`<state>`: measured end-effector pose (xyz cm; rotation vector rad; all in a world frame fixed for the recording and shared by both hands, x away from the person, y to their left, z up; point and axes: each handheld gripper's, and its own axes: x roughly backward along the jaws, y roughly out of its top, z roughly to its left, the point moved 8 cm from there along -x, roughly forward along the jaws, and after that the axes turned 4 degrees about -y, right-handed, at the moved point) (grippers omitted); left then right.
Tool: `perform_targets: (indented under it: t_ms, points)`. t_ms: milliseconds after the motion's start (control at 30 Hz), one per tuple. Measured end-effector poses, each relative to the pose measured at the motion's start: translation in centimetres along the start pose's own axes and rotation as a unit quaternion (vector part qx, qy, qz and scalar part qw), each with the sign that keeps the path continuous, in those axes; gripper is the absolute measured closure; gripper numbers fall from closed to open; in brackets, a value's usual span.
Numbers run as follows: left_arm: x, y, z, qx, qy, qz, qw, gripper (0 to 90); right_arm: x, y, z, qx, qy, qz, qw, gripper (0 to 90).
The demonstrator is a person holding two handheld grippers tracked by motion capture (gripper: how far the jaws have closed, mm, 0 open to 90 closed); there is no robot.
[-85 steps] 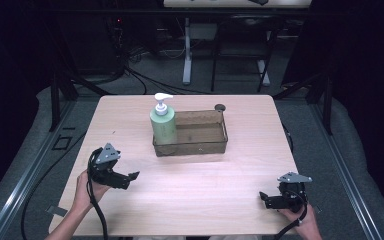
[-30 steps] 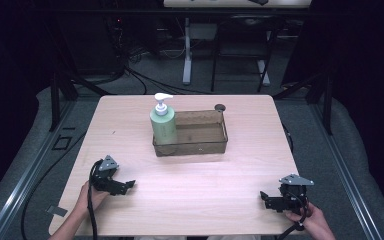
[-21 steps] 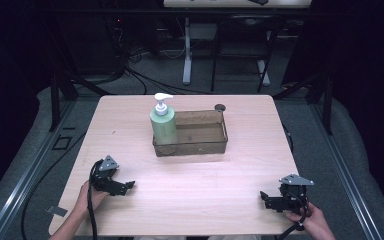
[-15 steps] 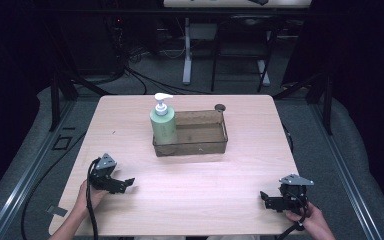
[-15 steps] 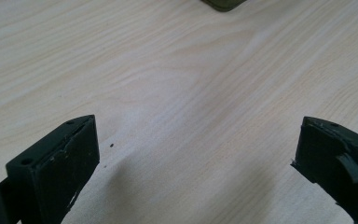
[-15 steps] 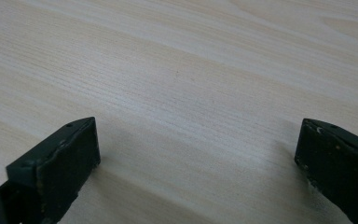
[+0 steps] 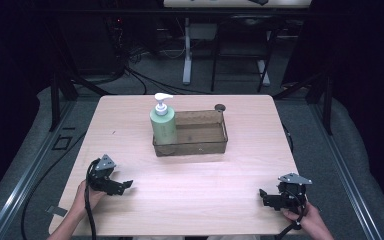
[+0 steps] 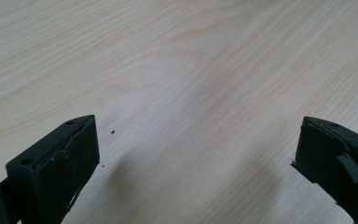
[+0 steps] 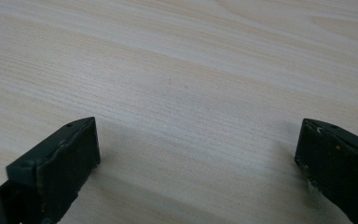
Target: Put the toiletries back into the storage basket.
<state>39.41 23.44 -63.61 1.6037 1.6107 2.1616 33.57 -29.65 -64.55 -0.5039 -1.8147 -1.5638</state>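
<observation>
A green soap bottle with a white pump (image 7: 163, 122) stands upright in the left end of a clear brown bin (image 7: 215, 147) at the table's middle back. My left gripper (image 7: 124, 186) rests low near the front left of the wooden table (image 7: 190, 190), held by a hand, jaws wide apart with nothing between them. In the left gripper view its fingers (image 8: 60, 163) frame bare wood. My right gripper (image 7: 263, 195) sits near the front right, also open and empty; its fingers (image 9: 58, 161) hover just over the tabletop.
A small dark round object (image 7: 220, 107) lies on the table behind the bin. Cables (image 7: 87, 220) trail from each gripper off the front edge. Dark stands and wires crowd the floor beyond the far edge.
The left gripper has come down and back toward the front left edge since the earliest frame. The right gripper has shifted slightly toward the front. Bottle and bin have not moved.
</observation>
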Motion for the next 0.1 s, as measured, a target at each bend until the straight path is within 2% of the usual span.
perform_targets:
  t_ms: [100]
  points:
    - [-0.31,-0.04,-0.03,0.000,0.000,0.004,1.0000,0.0,0.00,0.00,0.00,0.000,0.000,0.000,1.0000,0.0]
